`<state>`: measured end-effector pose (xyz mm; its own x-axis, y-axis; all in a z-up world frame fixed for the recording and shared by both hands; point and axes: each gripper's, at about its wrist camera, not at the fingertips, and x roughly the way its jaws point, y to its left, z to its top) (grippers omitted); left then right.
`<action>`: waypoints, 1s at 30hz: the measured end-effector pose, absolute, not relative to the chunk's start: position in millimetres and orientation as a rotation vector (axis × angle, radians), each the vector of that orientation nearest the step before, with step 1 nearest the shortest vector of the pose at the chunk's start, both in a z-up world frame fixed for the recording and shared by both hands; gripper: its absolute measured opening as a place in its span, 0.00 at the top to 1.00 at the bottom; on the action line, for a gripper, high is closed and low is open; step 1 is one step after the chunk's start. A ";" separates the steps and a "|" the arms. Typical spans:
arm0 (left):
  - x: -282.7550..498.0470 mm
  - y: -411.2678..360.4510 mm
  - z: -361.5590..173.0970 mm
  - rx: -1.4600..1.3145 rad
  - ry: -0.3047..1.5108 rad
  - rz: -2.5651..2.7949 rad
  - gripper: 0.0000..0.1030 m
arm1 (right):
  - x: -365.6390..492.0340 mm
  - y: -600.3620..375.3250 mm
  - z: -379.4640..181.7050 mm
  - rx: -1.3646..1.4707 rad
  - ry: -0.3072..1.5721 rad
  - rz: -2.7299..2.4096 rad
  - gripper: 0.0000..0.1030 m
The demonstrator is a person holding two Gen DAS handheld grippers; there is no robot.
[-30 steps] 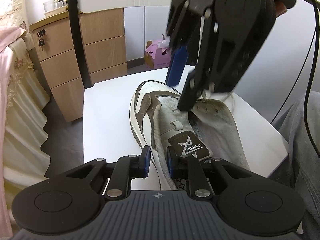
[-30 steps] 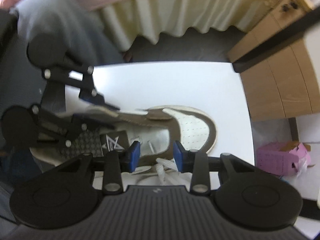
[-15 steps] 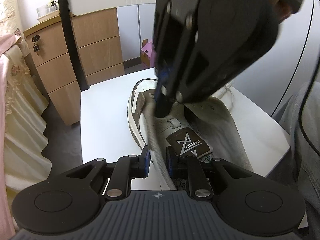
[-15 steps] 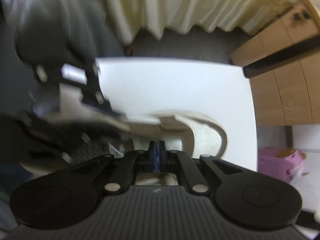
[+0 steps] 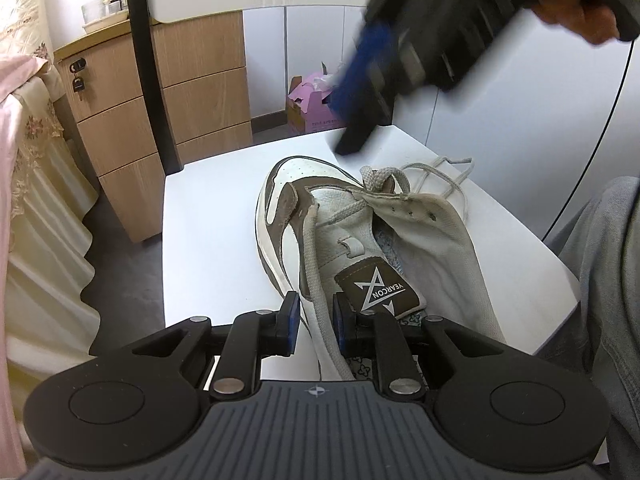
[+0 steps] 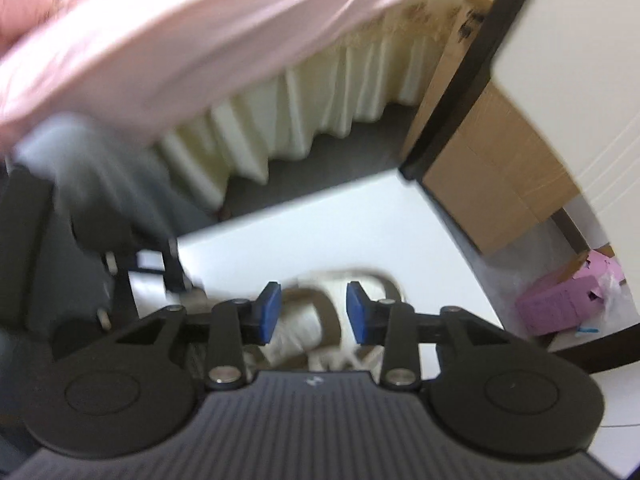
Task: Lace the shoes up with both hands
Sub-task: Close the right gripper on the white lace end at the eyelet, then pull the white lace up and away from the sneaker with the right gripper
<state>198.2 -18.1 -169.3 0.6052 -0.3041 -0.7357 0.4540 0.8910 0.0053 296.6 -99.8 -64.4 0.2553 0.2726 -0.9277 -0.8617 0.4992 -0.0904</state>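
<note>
A white and brown shoe [image 5: 320, 208] lies on the white table [image 5: 208, 220], toe pointing away, its tongue bearing a brown label [image 5: 376, 288]. A flat grey lace [image 5: 316, 264] runs from the left eyelet flap down between my left gripper's [image 5: 314, 320] pads, which are shut on the shoe's left upper edge with that strand. More lace loops at the toe-side eyelets [image 5: 380, 180]. My right gripper [image 5: 356, 120] hangs blurred above the toe. In the right wrist view the right gripper [image 6: 312, 312] has its jaws opening with nothing between them, and the shoe [image 6: 332, 284] is below.
A wooden drawer cabinet [image 5: 192, 92] and a black post [image 5: 152, 64] stand beyond the table. A pink box [image 5: 308, 108] sits on the floor. A bed with a cream skirt [image 5: 36, 200] is at the left. A person's grey trouser leg [image 5: 600, 260] is at the right.
The right gripper shut close over the tongue, then rose away from the shoe and opened. A lace strand now lies along the left flap. The left gripper kept its hold and place.
</note>
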 end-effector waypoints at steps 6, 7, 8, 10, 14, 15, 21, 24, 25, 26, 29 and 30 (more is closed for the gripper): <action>200.8 -15.9 -169.6 0.172 0.824 -0.436 0.81 | 283.2 -82.0 -111.4 -0.934 1.078 0.919 0.66; 201.1 -15.6 -169.5 0.167 0.827 -0.435 0.81 | 283.2 -80.0 -116.0 -0.948 1.082 0.926 0.66; 201.6 -15.5 -169.5 0.163 0.829 -0.432 0.81 | 282.9 -79.2 -119.0 -0.954 1.086 0.935 0.67; 203.0 -16.2 -169.6 0.160 0.831 -0.427 0.81 | 280.0 -79.7 -121.5 -0.969 1.080 0.949 0.72; 203.5 -15.9 -169.7 0.160 0.834 -0.430 0.81 | 277.5 -83.2 -125.1 -0.944 1.069 0.930 0.97; 202.2 -16.6 -170.0 0.174 0.826 -0.437 0.81 | 276.3 -84.6 -124.7 -0.935 1.061 0.924 0.98; 197.3 -21.3 -170.3 0.235 0.805 -0.439 0.81 | 276.7 -94.2 -110.3 -0.777 0.982 0.863 0.98; 197.8 -21.7 -170.3 0.240 0.807 -0.432 0.81 | 277.5 -100.8 -97.8 -0.667 0.929 0.825 0.99; 198.2 -21.5 -170.3 0.239 0.809 -0.431 0.81 | 278.0 -102.5 -92.6 -0.631 0.913 0.817 0.99; 198.3 -22.4 -170.5 0.243 0.809 -0.431 0.81 | 278.1 -103.1 -87.5 -0.604 0.893 0.815 0.99; 196.2 -27.9 -171.0 0.278 0.799 -0.428 0.81 | 278.1 -102.5 -66.9 -0.527 0.841 0.818 0.99; 196.0 -28.8 -171.0 0.281 0.799 -0.426 0.81 | 277.4 -100.8 -58.4 -0.512 0.827 0.824 0.99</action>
